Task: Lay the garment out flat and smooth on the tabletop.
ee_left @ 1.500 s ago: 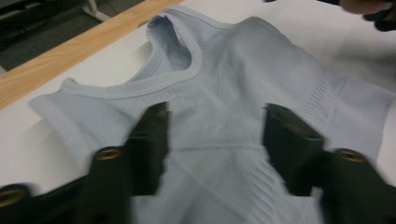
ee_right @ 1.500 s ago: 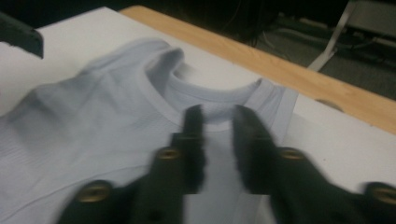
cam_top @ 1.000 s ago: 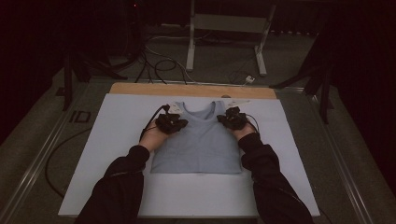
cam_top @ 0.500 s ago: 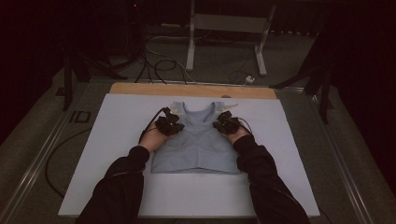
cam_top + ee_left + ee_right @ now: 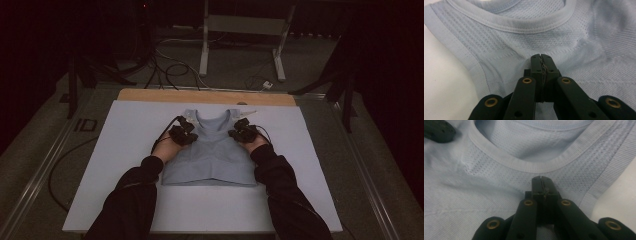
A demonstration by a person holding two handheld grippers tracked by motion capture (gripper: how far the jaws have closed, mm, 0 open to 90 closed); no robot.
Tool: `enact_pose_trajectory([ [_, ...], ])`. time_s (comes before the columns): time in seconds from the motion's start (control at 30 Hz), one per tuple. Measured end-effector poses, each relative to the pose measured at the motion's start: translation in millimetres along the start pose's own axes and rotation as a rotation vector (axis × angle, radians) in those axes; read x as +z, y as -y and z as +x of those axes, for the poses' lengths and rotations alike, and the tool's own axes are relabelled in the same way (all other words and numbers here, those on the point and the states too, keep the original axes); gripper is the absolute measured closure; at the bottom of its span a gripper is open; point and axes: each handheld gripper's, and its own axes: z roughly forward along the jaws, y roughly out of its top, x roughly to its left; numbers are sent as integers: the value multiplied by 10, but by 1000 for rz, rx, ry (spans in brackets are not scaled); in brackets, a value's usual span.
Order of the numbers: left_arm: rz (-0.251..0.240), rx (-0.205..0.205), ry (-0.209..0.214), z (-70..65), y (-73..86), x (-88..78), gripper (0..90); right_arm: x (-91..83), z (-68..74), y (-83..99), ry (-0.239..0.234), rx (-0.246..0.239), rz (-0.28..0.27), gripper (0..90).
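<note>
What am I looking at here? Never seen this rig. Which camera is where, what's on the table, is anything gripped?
A person sits at a table holding a hand-held two-jaw tool in each hand; there is no robot arm. The high view looks down from above the person, whose sleeved forearms enter from the bottom. The other two pictures come from cameras riding on each tool, looking along its black jaws. On the table lies a light blue sleeveless top, flat, neckline away from the person. The left gripper and right gripper sit over the top's upper part, below the neckline, with their jaws shut. Whether fabric is pinched between them can't be told.
</note>
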Motion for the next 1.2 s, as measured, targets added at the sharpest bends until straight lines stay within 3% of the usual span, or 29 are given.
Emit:
enact_pose_trajectory([
  [0.1,-38,-17,19,31,-8,-80,833,-49,-5,-24,-5,-4,-17,900],
  [0.33,-79,9,37,46,-31,-289,707,-211,-8,-94,-23,-4,-75,862],
  [0.43,-92,21,54,50,-28,-362,641,-281,17,-124,-40,-13,-99,773],
  [0.5,-95,31,41,40,-24,-401,583,-318,36,-140,-59,-6,-118,664],
  [0.53,-95,31,41,40,-24,-401,552,-318,36,-140,-59,-6,-118,664],
  [0.57,-98,34,41,36,-21,-428,552,-337,40,-147,-80,-3,-126,608],
  [0.63,-105,30,37,29,-13,-469,459,-376,67,-162,-108,3,-132,469],
  [0.7,-113,30,55,24,-5,-506,394,-410,83,-161,-128,6,-147,375],
  [0.73,-113,30,55,24,-5,-506,358,-410,83,-161,-128,6,-147,375],
  [0.77,-113,39,79,5,2,-550,358,-426,89,-158,-139,6,-157,320],
  [0.8,-110,41,99,2,7,-568,271,-473,98,-147,-182,-5,-175,208],
  [0.87,-121,54,146,-10,25,-607,168,-511,100,-141,-205,8,-192,173],
  [0.93,-123,60,169,-20,28,-649,139,-537,111,-136,-236,-3,-191,129],
  [0.97,-121,61,186,-23,27,-667,92,-550,124,-134,-226,-12,-192,129],
  [1.07,-131,52,195,-30,26,-722,9,-586,167,-128,-245,-39,-183,117],
  [1.17,-142,61,184,-53,30,-786,4,-606,200,-124,-242,-69,-181,115],
  [1.2,-142,60,186,-56,30,-795,2,-627,235,-116,-262,-84,-182,108],
])
